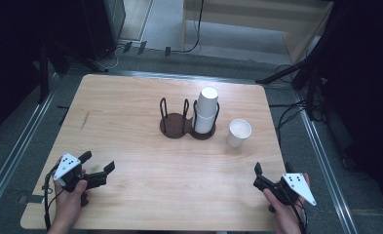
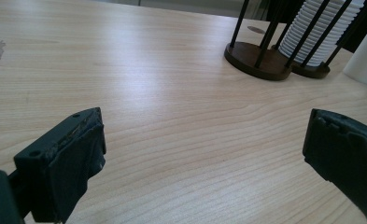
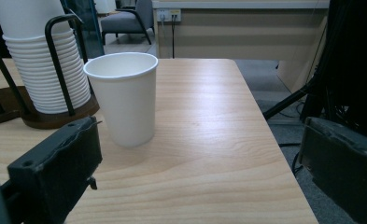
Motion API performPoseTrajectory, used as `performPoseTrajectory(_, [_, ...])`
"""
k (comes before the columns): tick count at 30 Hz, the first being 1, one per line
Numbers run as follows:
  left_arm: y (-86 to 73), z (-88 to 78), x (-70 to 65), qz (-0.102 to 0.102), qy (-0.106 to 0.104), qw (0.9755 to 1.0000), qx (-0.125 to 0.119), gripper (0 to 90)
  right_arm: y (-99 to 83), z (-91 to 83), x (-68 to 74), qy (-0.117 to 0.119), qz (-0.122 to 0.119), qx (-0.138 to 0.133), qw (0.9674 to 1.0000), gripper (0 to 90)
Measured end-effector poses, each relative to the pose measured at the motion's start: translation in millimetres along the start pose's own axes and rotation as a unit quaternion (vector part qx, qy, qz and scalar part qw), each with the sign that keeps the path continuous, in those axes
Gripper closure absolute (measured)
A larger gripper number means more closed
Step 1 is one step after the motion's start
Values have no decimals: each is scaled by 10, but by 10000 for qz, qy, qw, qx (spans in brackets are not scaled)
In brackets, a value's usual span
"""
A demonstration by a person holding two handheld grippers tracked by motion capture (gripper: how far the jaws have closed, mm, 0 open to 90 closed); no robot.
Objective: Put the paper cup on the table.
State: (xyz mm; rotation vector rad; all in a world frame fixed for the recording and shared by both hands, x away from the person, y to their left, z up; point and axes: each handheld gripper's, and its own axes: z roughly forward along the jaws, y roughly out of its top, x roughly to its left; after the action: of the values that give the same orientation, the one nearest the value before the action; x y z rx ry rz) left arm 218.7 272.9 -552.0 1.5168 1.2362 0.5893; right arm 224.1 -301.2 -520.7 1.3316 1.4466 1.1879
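Pale wood worktop (image 1: pixel 145 146) carries a single white paper cup (image 1: pixel 239 132), upright and mouth up, right of centre. Just left of it, apart, a dark two-ring holder (image 1: pixel 179 127) keeps a stack of cups (image 1: pixel 206 111) in its right ring. At the near right edge the right gripper (image 1: pixel 272 176) has its fingers wide and bare; the left gripper (image 1: pixel 99 166), near left, likewise.
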Motion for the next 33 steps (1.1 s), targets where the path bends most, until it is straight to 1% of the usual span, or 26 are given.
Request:
performPoseTrajectory(1, [0,0,0,1,2,10000,1,0,-17,-11,-26,14,-12,11,10000,0])
performPoseTrajectory(6, [-1,0,-1,0,2,10000,-1,0,-63,-36,-65,14,-8,70,10000,0])
performPoseTrajectory(12, [-2,0,-5,-7,17,10000,-7,0,-144,-63,-159,-64,-7,144,9999,1])
performPoseTrajectory(15, [-1,0,-4,-6,14,10000,-8,0,-173,-87,-188,-22,-20,190,9998,24])
performPoseTrajectory(18, [-2,-1,-2,-9,1,10000,-14,0,-185,-106,-202,15,-7,208,9998,26])
performPoseTrajectory(19, [-2,-2,-4,-14,7,10000,-14,0,-202,-124,-219,36,42,202,9998,26])
performPoseTrajectory(21, [-2,-2,-7,5,14,10000,-7,0,-223,-140,-235,49,9,201,9998,26])
performPoseTrajectory(24, [-2,-1,-7,5,18,10000,-4,0,-235,-152,-249,61,-19,238,9997,26])
performPoseTrajectory(33, [-4,-5,-12,13,44,10000,-13,0,-256,-247,-339,32,65,243,9997,25])
